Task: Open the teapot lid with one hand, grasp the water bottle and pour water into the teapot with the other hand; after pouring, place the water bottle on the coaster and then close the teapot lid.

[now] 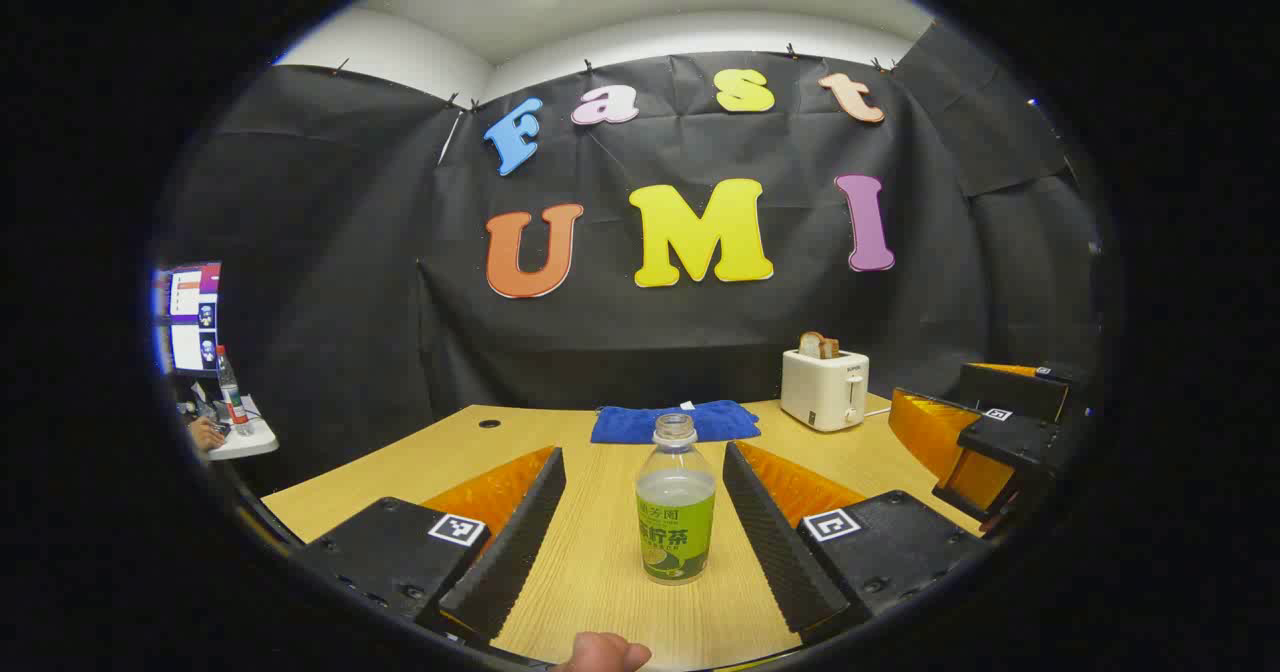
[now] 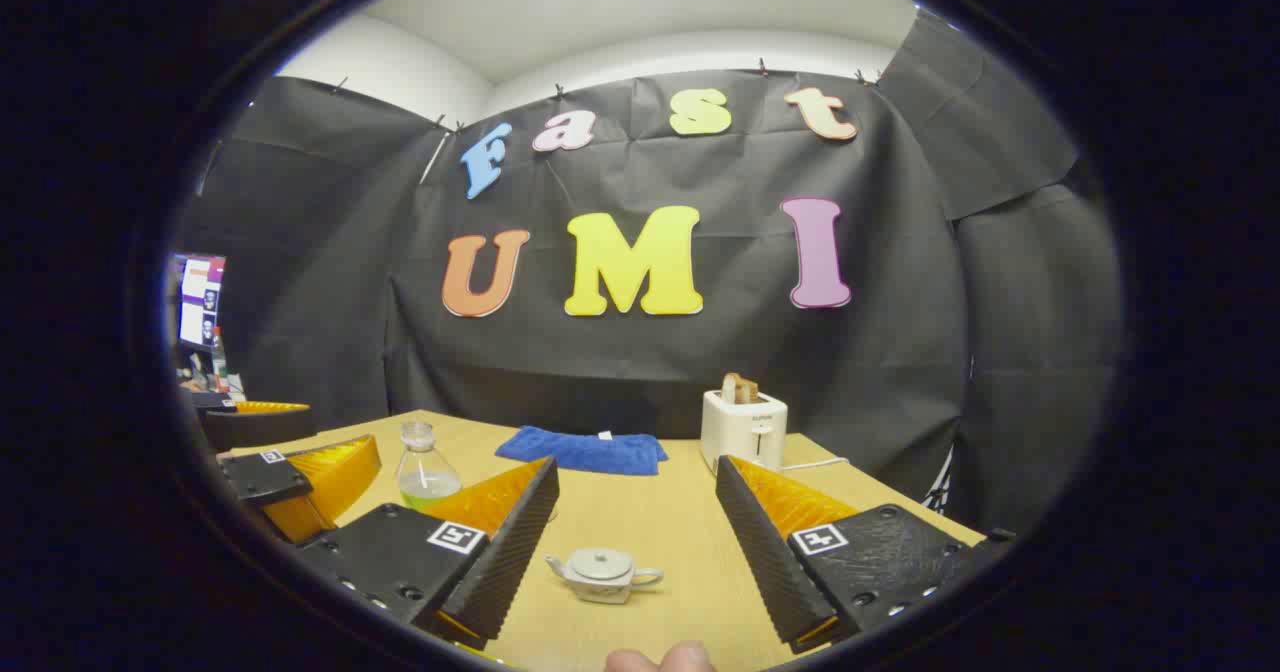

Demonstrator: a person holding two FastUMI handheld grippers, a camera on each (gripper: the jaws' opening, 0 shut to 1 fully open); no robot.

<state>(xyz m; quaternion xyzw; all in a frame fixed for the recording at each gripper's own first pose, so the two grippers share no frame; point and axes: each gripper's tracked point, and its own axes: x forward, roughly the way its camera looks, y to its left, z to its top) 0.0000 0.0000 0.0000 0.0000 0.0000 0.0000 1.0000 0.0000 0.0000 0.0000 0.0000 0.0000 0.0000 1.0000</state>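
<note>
The left hand-held gripper [image 1: 632, 532] was wide open, with the water bottle [image 1: 675, 500] standing upright on the desk [image 1: 560, 442] between its two fingers, touching neither. The bottle had no cap on. The right hand-held gripper [image 2: 632, 542] was wide open too, and the small teapot [image 2: 603, 574] sat on the desk between its fingers, lid on. Farther back lay a blue cloth [image 2: 583, 449], with a white toaster [image 2: 743, 430] beside it holding bread.
</note>
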